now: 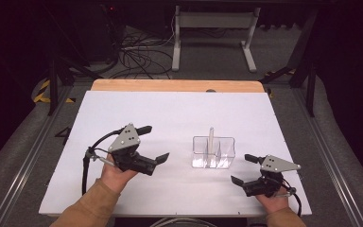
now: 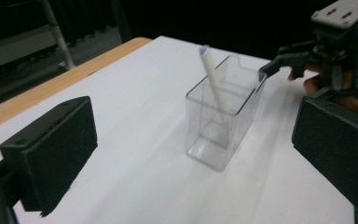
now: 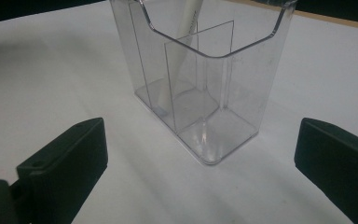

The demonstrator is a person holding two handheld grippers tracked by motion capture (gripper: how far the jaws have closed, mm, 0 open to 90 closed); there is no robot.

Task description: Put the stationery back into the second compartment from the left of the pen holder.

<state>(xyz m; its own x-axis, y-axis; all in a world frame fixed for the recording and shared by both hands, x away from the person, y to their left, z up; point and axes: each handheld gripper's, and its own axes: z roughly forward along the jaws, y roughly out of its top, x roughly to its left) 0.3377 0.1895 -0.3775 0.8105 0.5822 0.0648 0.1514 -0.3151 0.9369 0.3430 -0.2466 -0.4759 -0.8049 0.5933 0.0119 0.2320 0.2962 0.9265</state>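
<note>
From above, a clear holder [image 1: 213, 152] stood on the white worktop [image 1: 170, 113] with a white pen [image 1: 211, 137] already upright in it, so the putting-in looked done; the left gripper [image 1: 153, 144] and right gripper [image 1: 244, 169] flanked it, jaws wide and empty. Along the left gripper's jaws, the holder [image 2: 223, 112] sat ahead, well apart. Along the right gripper's jaws, it [image 3: 205, 79] stood nearer, between and beyond them, untouched.

Bright, evenly lit table [image 1: 179, 118], dark surroundings, perhaps slight softness throughout.
</note>
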